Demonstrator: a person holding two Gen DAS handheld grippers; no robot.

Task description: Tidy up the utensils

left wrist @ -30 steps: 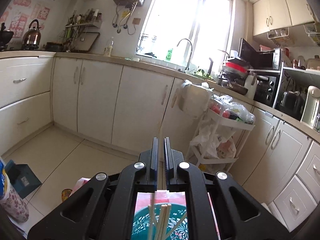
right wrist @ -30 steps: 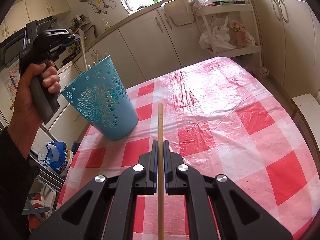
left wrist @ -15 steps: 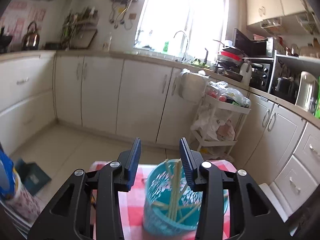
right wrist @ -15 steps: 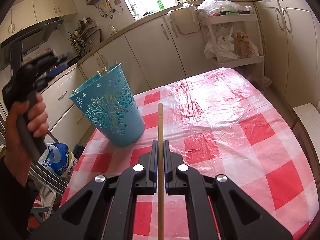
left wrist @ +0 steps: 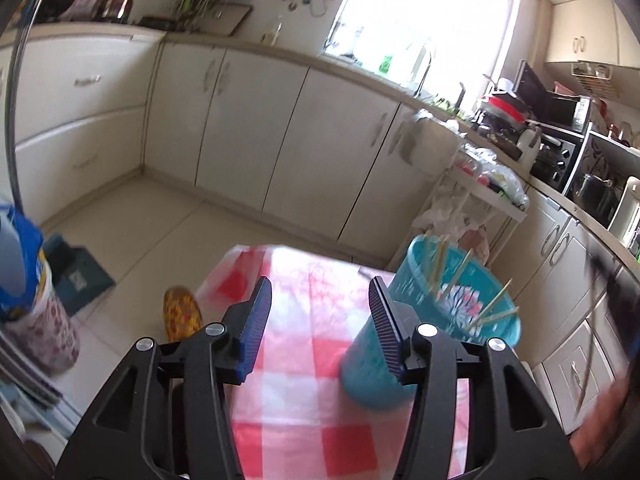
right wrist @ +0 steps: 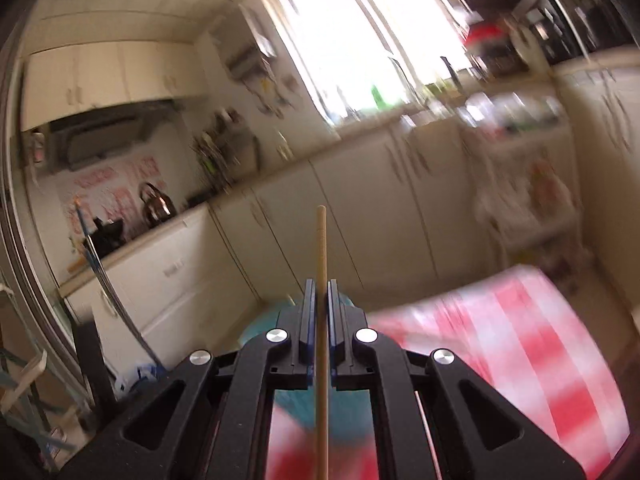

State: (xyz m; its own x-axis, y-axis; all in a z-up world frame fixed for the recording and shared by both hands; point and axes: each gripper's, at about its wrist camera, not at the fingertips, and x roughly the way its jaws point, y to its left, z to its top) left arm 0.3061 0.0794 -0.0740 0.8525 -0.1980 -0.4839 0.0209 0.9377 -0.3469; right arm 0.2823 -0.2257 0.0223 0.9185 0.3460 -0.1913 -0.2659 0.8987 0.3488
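The left gripper (left wrist: pixel 318 320) has just been opening its jaws, which stand released with nothing between them, over the far edge of the table under a red-and-white checked plastic cloth (left wrist: pixel 304 396); bare floor (left wrist: pixel 160 224) lies beyond. Just right of its right jaw stands a teal perforated plastic cup (left wrist: pixel 460 312) holding several pale wooden chopsticks (left wrist: pixel 438 264). The right gripper (right wrist: pixel 319 300) is clenched on one wooden chopstick (right wrist: pixel 321 248), above the blurred cup.

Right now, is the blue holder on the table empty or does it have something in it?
Not empty: several chopsticks stand inside the blue holder, their tips leaning above its rim.
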